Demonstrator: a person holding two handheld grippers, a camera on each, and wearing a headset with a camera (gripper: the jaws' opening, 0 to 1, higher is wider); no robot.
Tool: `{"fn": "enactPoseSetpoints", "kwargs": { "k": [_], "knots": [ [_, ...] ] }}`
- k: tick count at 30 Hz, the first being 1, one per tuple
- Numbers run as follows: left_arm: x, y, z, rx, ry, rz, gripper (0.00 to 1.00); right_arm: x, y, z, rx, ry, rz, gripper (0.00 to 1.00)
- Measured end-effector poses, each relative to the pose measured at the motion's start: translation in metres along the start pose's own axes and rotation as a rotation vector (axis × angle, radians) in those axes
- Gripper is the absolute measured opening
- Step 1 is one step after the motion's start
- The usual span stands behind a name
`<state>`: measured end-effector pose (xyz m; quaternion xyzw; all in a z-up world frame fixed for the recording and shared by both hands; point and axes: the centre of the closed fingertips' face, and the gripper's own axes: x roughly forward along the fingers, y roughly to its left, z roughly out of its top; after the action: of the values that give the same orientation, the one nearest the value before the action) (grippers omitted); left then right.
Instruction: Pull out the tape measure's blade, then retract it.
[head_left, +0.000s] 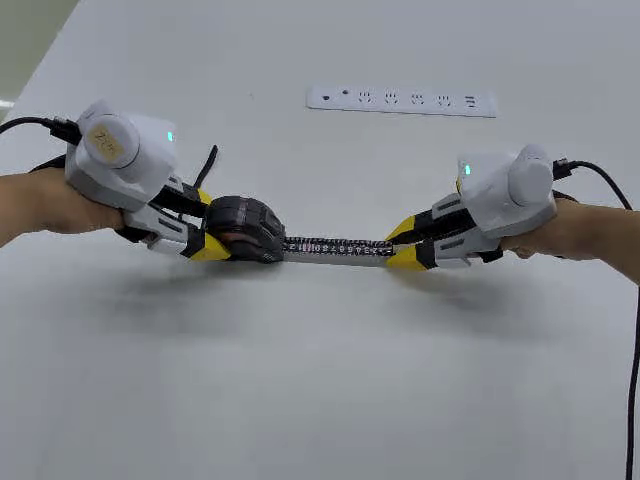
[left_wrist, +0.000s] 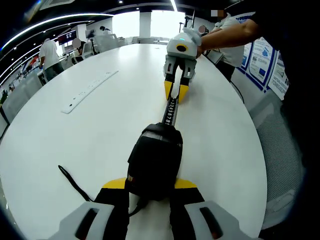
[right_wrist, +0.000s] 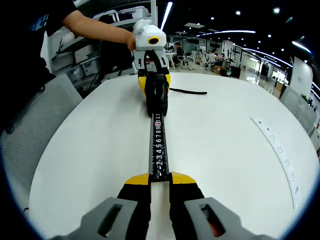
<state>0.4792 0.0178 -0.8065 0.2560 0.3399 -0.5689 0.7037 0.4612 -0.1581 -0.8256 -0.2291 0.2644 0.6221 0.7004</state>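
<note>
The black tape measure case (head_left: 245, 228) rests on the white table, held between the yellow-tipped fingers of my left gripper (head_left: 212, 222), which is shut on it. In the left gripper view the case (left_wrist: 155, 161) sits between the jaws, its wrist strap (left_wrist: 74, 183) trailing left. A short length of black blade (head_left: 335, 246) with white numerals runs from the case to my right gripper (head_left: 403, 243), which is shut on the blade's end. The right gripper view shows the blade (right_wrist: 158, 146) stretching away from its tips (right_wrist: 160, 178) to the case (right_wrist: 156, 95).
A white power strip (head_left: 401, 99) lies flat at the far side of the table, beyond the grippers. Cables trail from both grippers off the table's sides. Office chairs and people stand past the table edge in the gripper views.
</note>
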Motion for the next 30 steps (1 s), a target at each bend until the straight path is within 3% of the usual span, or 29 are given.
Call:
{"fn": "enactPoseSetpoints", "kwargs": {
  "k": [30],
  "knots": [
    [0.001, 0.001, -0.001, -0.002, -0.002, -0.002, 0.28, -0.03, -0.002, -0.027, 0.021, 0.038, -0.015, 0.11]
  ]
}}
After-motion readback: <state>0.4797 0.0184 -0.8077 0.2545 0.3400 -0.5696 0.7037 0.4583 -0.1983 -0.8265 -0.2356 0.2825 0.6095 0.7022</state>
